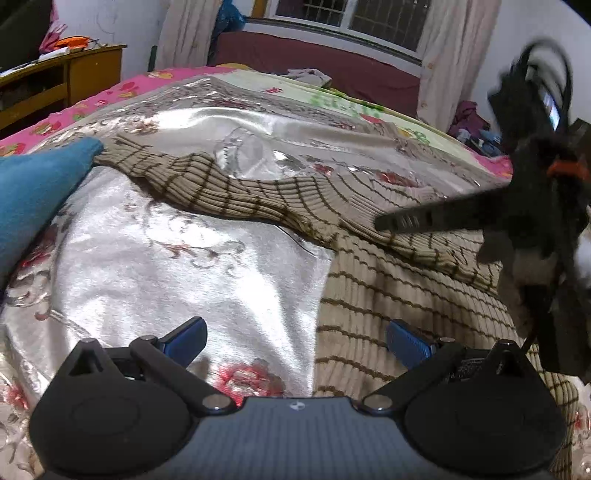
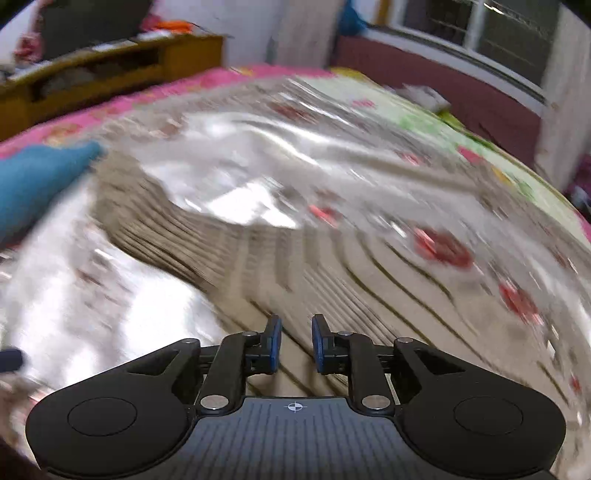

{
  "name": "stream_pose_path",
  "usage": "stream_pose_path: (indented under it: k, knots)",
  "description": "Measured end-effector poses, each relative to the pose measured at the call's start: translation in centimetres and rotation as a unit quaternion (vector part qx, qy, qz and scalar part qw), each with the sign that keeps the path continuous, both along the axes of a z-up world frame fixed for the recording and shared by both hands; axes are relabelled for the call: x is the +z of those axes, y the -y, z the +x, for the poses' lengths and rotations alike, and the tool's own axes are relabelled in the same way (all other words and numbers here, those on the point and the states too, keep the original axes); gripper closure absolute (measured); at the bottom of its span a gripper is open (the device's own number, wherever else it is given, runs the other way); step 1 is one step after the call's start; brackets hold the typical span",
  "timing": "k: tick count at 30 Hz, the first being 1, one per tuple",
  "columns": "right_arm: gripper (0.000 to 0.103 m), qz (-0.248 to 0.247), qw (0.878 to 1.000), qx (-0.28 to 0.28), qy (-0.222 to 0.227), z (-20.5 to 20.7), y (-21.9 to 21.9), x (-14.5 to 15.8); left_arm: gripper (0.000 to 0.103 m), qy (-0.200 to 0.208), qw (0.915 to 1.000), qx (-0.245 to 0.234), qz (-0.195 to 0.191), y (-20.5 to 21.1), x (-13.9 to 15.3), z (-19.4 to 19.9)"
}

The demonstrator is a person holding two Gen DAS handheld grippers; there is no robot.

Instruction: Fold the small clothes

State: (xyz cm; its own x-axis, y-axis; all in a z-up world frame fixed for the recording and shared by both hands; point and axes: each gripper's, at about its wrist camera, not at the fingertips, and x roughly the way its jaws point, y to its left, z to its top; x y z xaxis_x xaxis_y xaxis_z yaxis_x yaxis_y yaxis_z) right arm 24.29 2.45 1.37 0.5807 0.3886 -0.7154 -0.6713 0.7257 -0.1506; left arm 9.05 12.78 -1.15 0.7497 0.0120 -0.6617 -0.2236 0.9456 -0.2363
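A beige knitted sweater with thin brown stripes [image 1: 388, 288] lies on a shiny silver floral bedspread [image 1: 166, 266]. One sleeve [image 1: 192, 184] stretches left towards a blue cloth. My left gripper [image 1: 295, 343] is wide open just above the sweater's left edge, with nothing between its blue pads. The right gripper [image 1: 391, 223] comes in from the right over the sweater's upper part, blurred. In the right wrist view the picture is smeared. The right gripper [image 2: 295, 343] hangs over the sweater [image 2: 295, 266], its pads a narrow gap apart with nothing between them.
A blue cloth [image 1: 33, 192] lies at the left edge of the bed. A pink floral sheet [image 1: 122, 92] and a pale green one [image 1: 332, 99] show beyond the bedspread. A wooden cabinet [image 1: 74, 74] stands at the back left, and a curtained window [image 1: 351, 18] behind.
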Motion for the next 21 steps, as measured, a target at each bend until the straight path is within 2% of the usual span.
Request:
stream_pose_path:
  k: [3,6,9,12,17,19,21]
  knots:
    - [0.077,0.011,0.998,0.058,-0.008,-0.7,-4.0,1.1,0.0,0.012,0.9998,0.014,-0.012,-1.1,0.5,-0.5]
    - [0.077,0.013,0.995,0.101,-0.016,-1.1,-8.4,1.2,0.0,0.02,0.9982,0.055,-0.009,-3.1,0.9,-1.0]
    - [0.074,0.016,0.99,0.137,-0.034,-1.0,-12.6,0.7,0.0,0.038,0.9926,0.115,0.01,-5.0,1.1,-1.7]
    - [0.071,0.006,0.986,0.163,-0.03,-0.9,-16.4,0.1,0.0,0.05,0.985,0.162,0.032,-6.3,1.3,-2.2]
    - [0.071,-0.011,0.982,0.188,-0.033,-0.7,-21.4,-1.5,0.0,0.032,0.9735,0.226,-0.002,-9.5,0.0,-2.6]
    - [0.071,-0.022,0.981,0.188,-0.029,-0.7,-23.2,-2.3,0.0,0.035,0.9685,0.246,-0.022,-10.5,-0.3,-3.0]
    - [0.071,-0.024,0.982,0.186,-0.025,-0.4,-24.3,-2.9,0.0,0.037,0.9659,0.255,-0.026,-10.8,-0.5,-3.1]
